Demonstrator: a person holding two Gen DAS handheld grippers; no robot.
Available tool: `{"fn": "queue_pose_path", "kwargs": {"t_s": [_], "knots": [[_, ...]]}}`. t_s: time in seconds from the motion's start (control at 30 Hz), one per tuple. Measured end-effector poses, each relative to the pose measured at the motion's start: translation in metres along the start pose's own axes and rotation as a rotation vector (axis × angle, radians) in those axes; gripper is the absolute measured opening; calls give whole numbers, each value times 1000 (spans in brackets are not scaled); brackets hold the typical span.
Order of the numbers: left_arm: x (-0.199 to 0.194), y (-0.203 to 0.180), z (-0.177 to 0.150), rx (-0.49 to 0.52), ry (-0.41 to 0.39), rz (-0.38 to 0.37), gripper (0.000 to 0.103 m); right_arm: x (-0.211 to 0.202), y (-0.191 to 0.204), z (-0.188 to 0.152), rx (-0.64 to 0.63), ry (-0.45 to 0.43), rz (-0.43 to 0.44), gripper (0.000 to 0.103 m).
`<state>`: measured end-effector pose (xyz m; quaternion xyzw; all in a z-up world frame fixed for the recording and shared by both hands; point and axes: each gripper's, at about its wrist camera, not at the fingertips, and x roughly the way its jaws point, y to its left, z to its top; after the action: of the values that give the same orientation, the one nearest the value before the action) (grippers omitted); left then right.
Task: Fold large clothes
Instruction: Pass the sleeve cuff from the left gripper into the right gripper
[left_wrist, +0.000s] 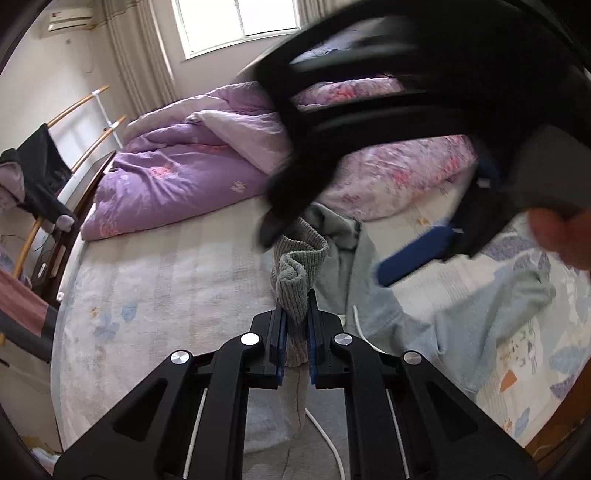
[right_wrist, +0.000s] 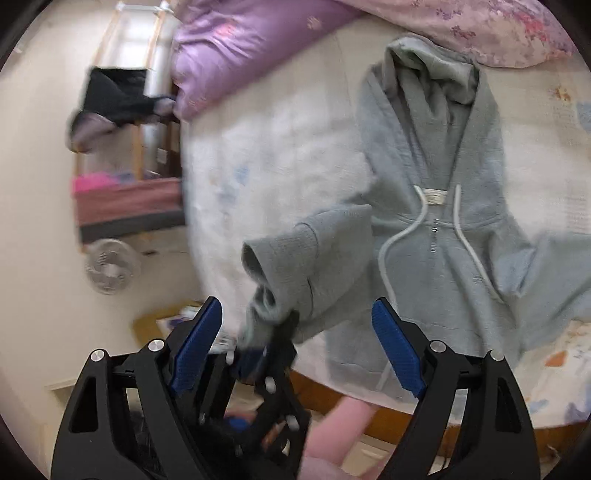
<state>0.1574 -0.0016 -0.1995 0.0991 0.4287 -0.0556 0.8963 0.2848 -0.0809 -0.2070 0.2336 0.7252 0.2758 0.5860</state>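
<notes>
The grey zip hoodie (right_wrist: 436, 236) lies face up on the bed (left_wrist: 155, 288), one sleeve cuff (left_wrist: 295, 280) pinched in the left tongs (left_wrist: 296, 332) and lifted. The right tongs (right_wrist: 299, 347) gape wide, holding nothing. Judged step: folding that sleeve across the chest. No containers show.

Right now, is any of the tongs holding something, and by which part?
The left tongs hold the grey hoodie by its ribbed sleeve cuff. The right tongs are open, holding nothing.

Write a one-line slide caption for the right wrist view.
Open right hand-held gripper above a grey hoodie spread on the bed, while the left hand-held gripper lifts its sleeve cuff.
</notes>
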Motion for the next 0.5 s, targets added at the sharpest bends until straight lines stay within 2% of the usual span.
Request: {"fn": "queue_pose_path", "kwargs": {"t_s": [0.03, 0.07, 0.1, 0.13, 0.17, 0.2, 0.23, 0.27, 0.33, 0.37, 0.43, 0.5], "knots": [[0, -2, -2, 7, -3, -3, 9, 7, 1, 3, -5, 7, -24, 78], [-1, -2, -2, 14, -8, -7, 9, 13, 2, 4, -6, -4, -48, 57], [-1, -2, -3, 19, -12, -11, 10, 18, 1, 4, -7, -14, -54, 25], [-1, -4, -4, 22, -1, -24, 14, 21, -1, 4, -1, -12, -33, 14], [0, -5, -5, 18, 8, -30, 23, 20, -7, 0, 17, -18, 4, 10], [0, -2, -8, 7, 14, -8, 37, 19, -8, -3, 17, -45, -19, 10], [-2, 1, -10, -1, 8, 12, 74, 18, -10, -4, 4, -71, -45, 10], [-7, 8, -15, -14, -18, 25, 92, 13, -13, -10, -17, -117, -77, 10], [-14, 26, -32, -32, -52, 20, 92, 13, -26, -10, 4, -130, -53, 10], [-10, 34, -39, -36, -24, 24, 92, 13, -37, -13, 34, -129, -31, 10], [11, 56, -60, -80, 85, 31, 92, 15, -55, -18, 50, -140, -64, 10], [31, 76, -82, -155, 185, 5, 92, 16, -68, -24, 75, -137, -68, 10]]}}
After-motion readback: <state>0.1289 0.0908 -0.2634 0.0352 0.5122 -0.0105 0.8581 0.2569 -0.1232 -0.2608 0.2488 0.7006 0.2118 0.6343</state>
